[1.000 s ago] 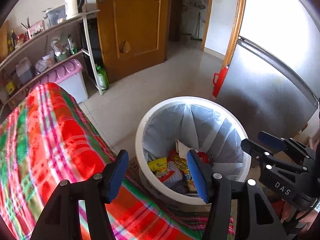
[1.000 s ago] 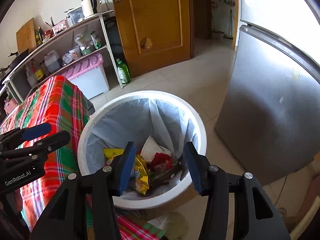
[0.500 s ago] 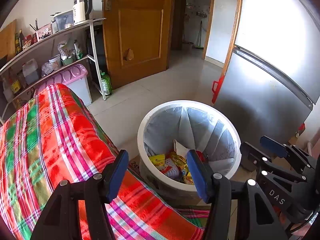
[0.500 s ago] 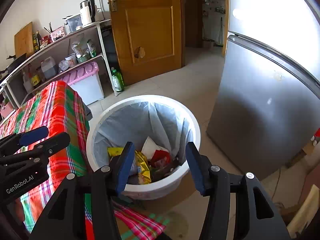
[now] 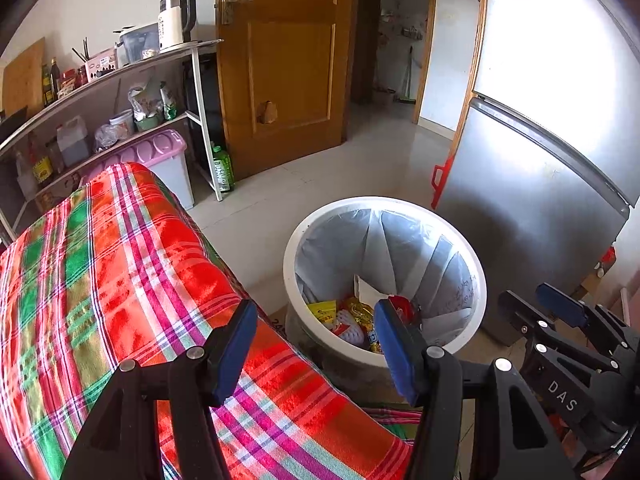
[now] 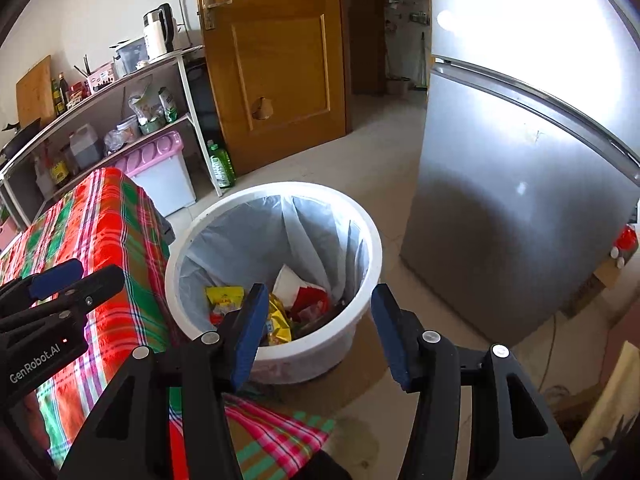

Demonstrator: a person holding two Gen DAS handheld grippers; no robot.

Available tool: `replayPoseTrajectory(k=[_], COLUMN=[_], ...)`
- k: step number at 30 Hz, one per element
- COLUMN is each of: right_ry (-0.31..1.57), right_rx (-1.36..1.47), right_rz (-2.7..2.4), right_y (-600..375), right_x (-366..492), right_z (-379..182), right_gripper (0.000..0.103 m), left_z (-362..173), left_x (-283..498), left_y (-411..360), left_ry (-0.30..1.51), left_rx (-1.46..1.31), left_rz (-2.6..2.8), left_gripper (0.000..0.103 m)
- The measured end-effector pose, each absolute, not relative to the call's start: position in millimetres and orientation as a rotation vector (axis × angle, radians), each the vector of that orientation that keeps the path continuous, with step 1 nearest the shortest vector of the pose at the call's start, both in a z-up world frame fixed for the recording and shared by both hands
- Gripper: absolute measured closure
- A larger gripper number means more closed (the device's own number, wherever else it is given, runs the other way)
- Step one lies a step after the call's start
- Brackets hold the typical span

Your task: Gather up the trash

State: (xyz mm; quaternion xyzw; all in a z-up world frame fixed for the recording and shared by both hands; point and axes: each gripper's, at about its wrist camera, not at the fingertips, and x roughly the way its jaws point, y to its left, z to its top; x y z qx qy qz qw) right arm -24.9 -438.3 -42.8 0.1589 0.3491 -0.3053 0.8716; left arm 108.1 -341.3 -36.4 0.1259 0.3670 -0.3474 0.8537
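I see both tongs wide open and empty: left gripper (image 5: pixel 314 346) over the plaid tablecloth (image 5: pixel 120 280), right gripper (image 6: pixel 318 330) over the white bin (image 6: pixel 372 240). Trash wrappers (image 6: pixel 280 308) sit inside the bin, on tiled floor (image 5: pixel 320 176) between table and fridge (image 6: pixel 520 200). Wooden door (image 5: pixel 288 60) behind.

- Pale tiled floor (image 5: pixel 328 184) all around me, with daylight glaring hard off the silver fridge (image 6: pixel 520 184) on my right.
- Wooden door (image 5: pixel 288 60) straight ahead, and beside it an open doorway (image 5: pixel 392 40) into another room.
- Open shelving unit (image 6: pixel 120 92) on the left, kettle (image 6: pixel 158 32) on top.
- Pink-lidded storage box (image 6: pixel 160 168) underneath.
- Plaid tablecloth (image 5: pixel 100 280) right by me.
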Motion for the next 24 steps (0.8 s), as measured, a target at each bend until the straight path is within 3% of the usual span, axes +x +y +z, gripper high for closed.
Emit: replayPoseTrajectory(k=[24], right_ry=[0.729], right_rx=[0.335], right_rz=[-0.633], right_y=[-432.0], right_x=[-29.1], right_z=[-43.6], right_gripper=[0.048], left_z=[-40.6], left_x=[101.2], left_y=[-337.7], left_ry=[0.776], left_rx=[0.285], left_rz=[-0.713], left_gripper=[0.043])
